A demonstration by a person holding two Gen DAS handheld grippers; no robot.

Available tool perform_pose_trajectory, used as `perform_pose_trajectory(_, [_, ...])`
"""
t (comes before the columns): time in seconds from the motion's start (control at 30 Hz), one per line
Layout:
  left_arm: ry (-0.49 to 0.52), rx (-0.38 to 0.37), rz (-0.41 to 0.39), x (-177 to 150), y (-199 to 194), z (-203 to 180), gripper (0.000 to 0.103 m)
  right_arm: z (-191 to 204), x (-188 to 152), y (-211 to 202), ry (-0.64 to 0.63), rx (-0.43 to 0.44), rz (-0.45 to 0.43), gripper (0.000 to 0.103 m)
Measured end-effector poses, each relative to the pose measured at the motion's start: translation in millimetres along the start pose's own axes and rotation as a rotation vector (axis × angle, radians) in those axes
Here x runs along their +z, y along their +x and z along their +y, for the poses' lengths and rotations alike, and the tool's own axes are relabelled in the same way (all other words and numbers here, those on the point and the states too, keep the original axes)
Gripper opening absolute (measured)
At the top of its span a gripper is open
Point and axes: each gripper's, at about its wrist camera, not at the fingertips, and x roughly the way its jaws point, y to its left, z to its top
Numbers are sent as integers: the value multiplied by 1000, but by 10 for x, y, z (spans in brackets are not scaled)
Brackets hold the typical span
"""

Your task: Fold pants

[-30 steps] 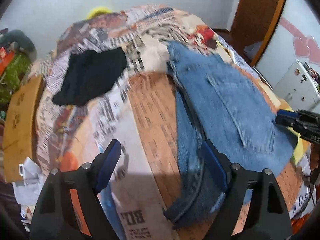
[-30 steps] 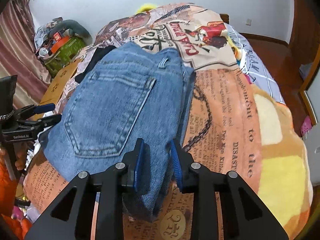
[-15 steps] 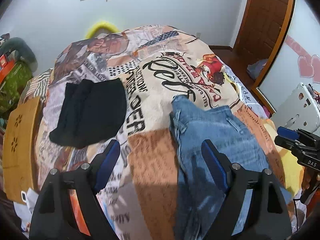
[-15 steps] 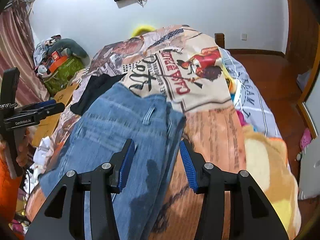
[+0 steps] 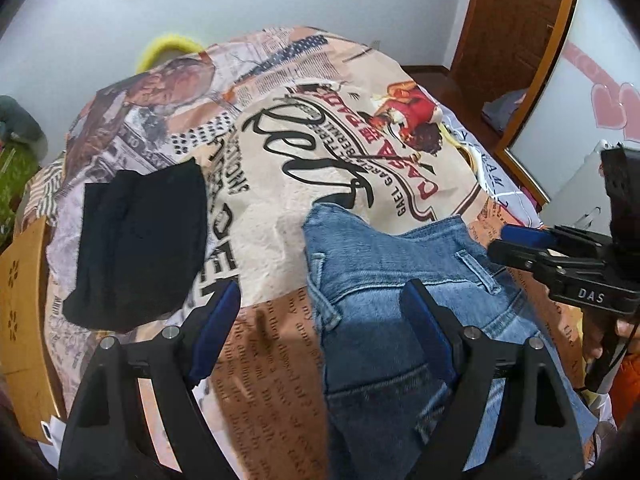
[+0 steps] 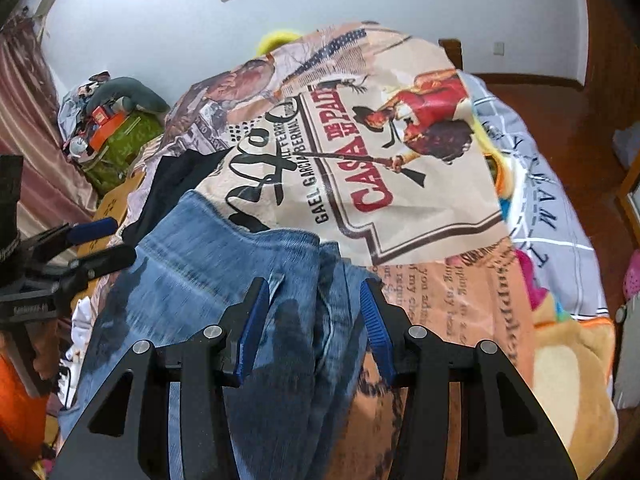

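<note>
The right gripper point(image 6: 312, 316), earlier pinching the jeans point(image 6: 208, 276), now stands apart.

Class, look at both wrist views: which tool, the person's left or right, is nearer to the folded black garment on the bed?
Left. The left tool hovers open just beside the black garment; the right tool sits over the jeans, which lie between.

The jeans point(image 5: 384, 276) run out past the bottom edge in both views, their legs unseen; motion blur smears the denim in the right wrist view
</note>
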Motion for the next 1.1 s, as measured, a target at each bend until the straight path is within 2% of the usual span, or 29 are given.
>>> perform_pose_trajectory(0.17, [-2,-26,22,-27,171,-33,84,-41,40,231,10,47,54,42])
perform_pose_trajectory(0.23, [8,-18,21,-32,196,-48,84,-31,27,293,3,81,64,26])
perform_pose_trajectory(0.3, [21,23,13,-37,212,-66,84,11,-8,287,-25,78,38,21])
perform_pose_trajectory(0.43, [45,63,9,-62,266,-108,85,109,-54,223,-100,7,-14,15])
perform_pose_trajectory(0.53, [38,76,15,-79,326,-84,85,64,-52,244,-93,-10,-22,14])
perform_pose_trajectory(0.67, [19,85,19,-92,400,-30,93,29,-69,295,-83,-15,-13,14])
perform_pose_trajectory(0.8, [20,70,22,-87,395,-7,93,89,-46,282,-97,-45,-6,15])
perform_pose_trajectory(0.93, [14,61,26,-67,281,36,93,147,-26,143,-116,-140,-23,15])
perform_pose_trajectory(1.1, [27,106,-22,-69,-19,66,92,162,-67,-156,-140,-171,-57,16])
